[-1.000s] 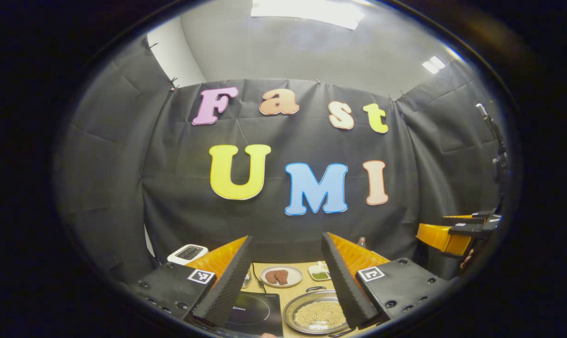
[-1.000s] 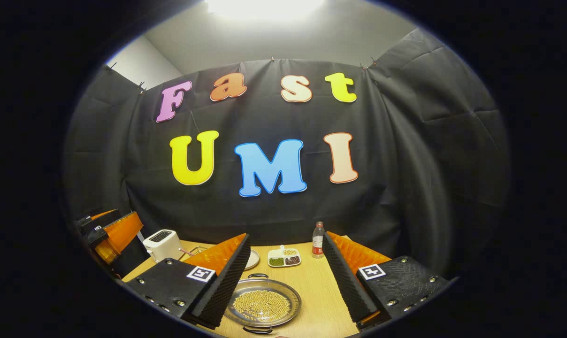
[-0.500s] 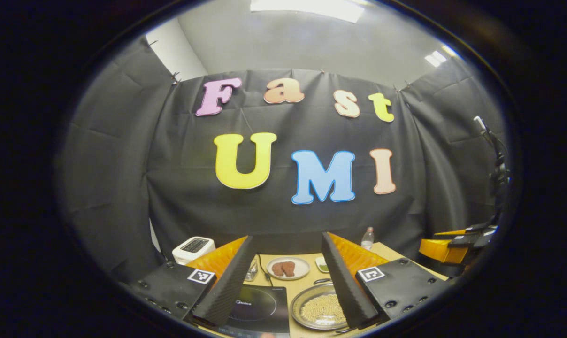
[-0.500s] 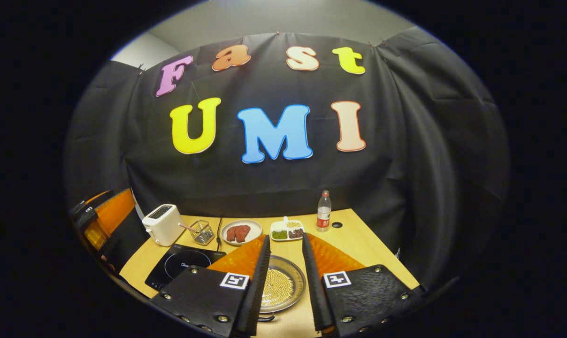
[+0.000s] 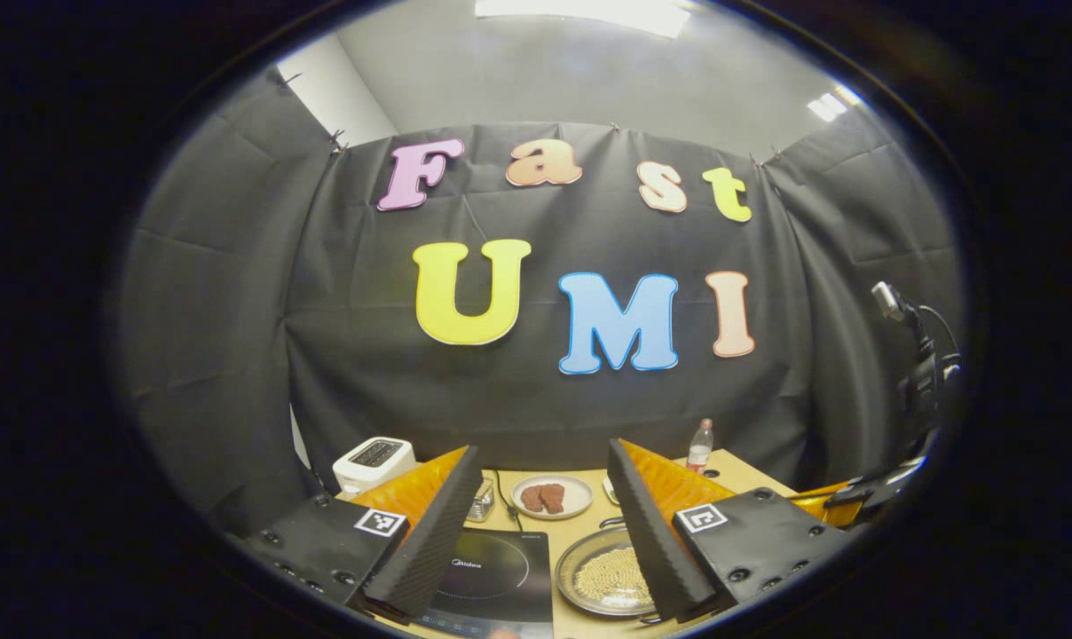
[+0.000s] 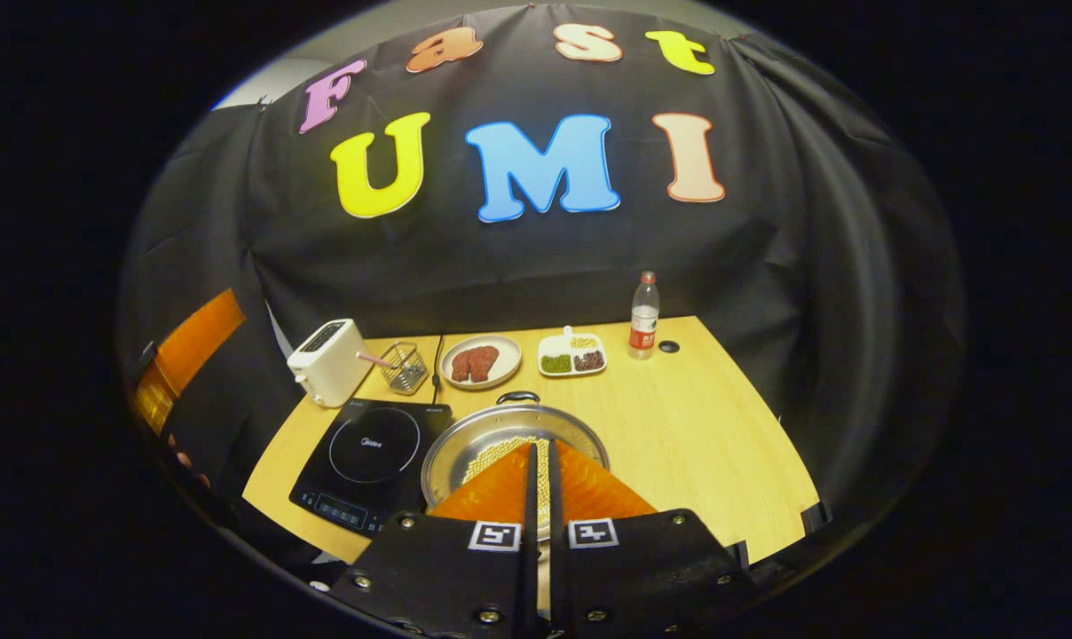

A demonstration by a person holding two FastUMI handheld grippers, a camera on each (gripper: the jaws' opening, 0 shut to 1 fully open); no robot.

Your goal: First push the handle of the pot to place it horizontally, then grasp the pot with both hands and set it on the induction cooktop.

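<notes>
The pot [image 6: 509, 444], a shallow steel pan holding pale beans, stands on the counter [image 6: 705, 435] just to the right of the induction cooktop [image 6: 372, 448]; its far loop handle [image 6: 518, 398] is seen raised at the rim. The right hand-held gripper [image 6: 540, 461] is held over the pot with its fingers drawn almost together, nothing being gripped between them. The left hand-held gripper [image 5: 540, 515] is held with its fingers wide apart, empty, above the cooktop and the pot's left edge.

The step in hand is judged to be the pushing of a handle. The nearly closed fingers should be used as a single blunt tip, brought against the handle and pressed gently until it lies flat. Force should be kept low so that the pot is not slid or its beans spilled. The near handle is hidden behind the right fingers, so its position cannot be told.

The counter is of pale wood. Along its back are set a white toaster [image 6: 327, 362], a small wire basket [image 6: 403, 366], a plate of meat [image 6: 480, 361], a divided dish of beans [image 6: 571, 353] and a plastic bottle [image 6: 643, 315]. The booth is closed by black cloth.
</notes>
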